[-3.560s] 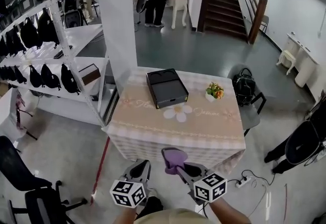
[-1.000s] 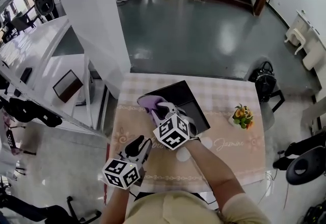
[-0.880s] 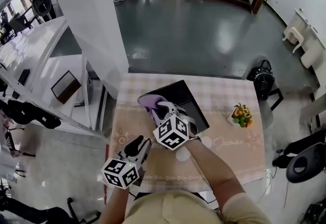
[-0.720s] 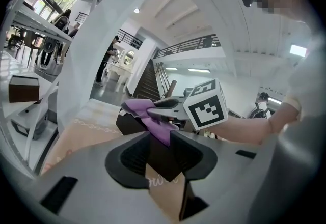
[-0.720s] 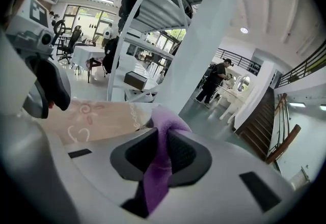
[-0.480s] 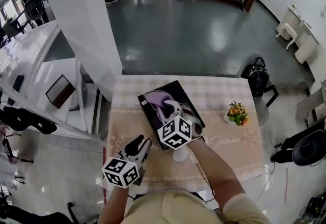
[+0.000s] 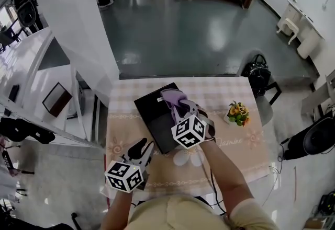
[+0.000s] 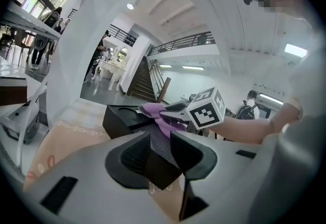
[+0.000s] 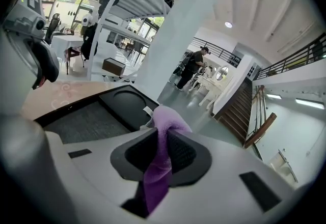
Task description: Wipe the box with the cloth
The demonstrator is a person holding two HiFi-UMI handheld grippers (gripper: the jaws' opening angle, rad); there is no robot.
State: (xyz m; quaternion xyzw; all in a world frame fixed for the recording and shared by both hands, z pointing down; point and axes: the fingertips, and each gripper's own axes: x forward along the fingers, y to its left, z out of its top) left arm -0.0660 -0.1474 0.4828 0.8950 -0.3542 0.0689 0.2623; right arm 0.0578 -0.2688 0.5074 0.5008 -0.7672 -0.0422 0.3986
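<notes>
Change: half a second ago the soft purple cloth [image 7: 175,98] lay over the far-left part of the flat black rectangular box [image 7: 153,117]. It now sits at the box's far-right corner, carried there by the right hand-held gripper [image 7: 180,110]. A few seconds earlier both tools were short of the bench and the cloth was up in the air.
Left hand-held gripper [image 7: 140,146]: it stays low over the near-left part of the bench, just beside the box's near corner and not touching it. In the left gripper view [image 8: 159,152] its two dark pads stand a narrow gap apart, with nothing between them. Only the box top shows through the gap.
Box: it lies askew on the left half of the bench [image 7: 235,157], which wears a pink-and-cream checked cover. The right gripper view shows a shallow round recess in the box top [image 9: 104,113].
Right hand-held gripper: it reaches over the box's right side, the marker cube nearest the person. In its own view [image 9: 162,149] the pads are pinched on the cloth, which runs up between them.
Cloth: a bunched fold [image 9: 166,120] sticks out past the jaw tips and rests on the box's far-right corner. A small white tag shows beside it.
Flowers: a small white pot of orange and yellow flowers [image 7: 236,112] stands on the right of the bench, apart from the box.
</notes>
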